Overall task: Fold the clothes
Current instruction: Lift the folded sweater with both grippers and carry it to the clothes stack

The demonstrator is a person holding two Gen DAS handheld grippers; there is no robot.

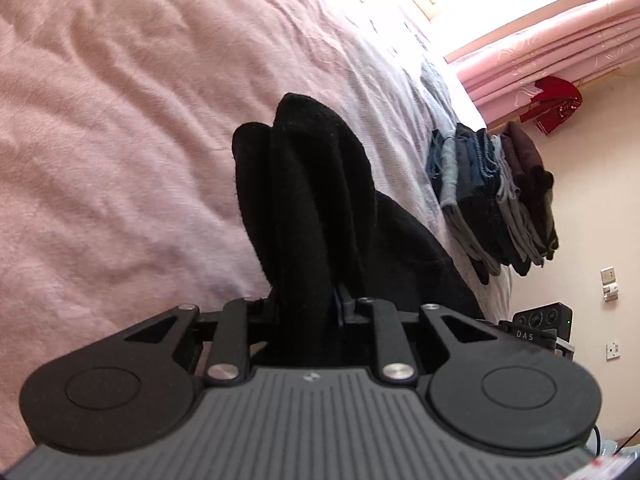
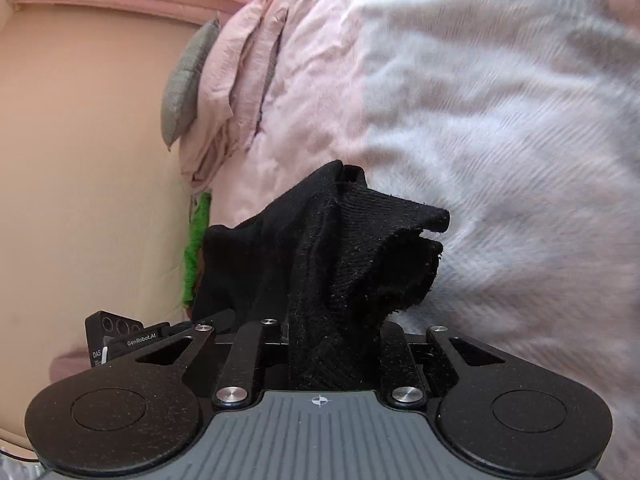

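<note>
Clamping bunched black knit garment (image 1: 304, 200) in left gripper (image 1: 308, 304), tilted sideways above pink bedspread (image 1: 120, 120); right gripper (image 2: 332, 332) likewise gripping it.

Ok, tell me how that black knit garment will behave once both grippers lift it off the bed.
The black garment is probably floppy: it bunches and droops in folds around the right gripper and the left gripper. Its fuzzy ribbed knit looks grippy, so it seems unlikely to slip. The free part will likely sag between them.
</note>
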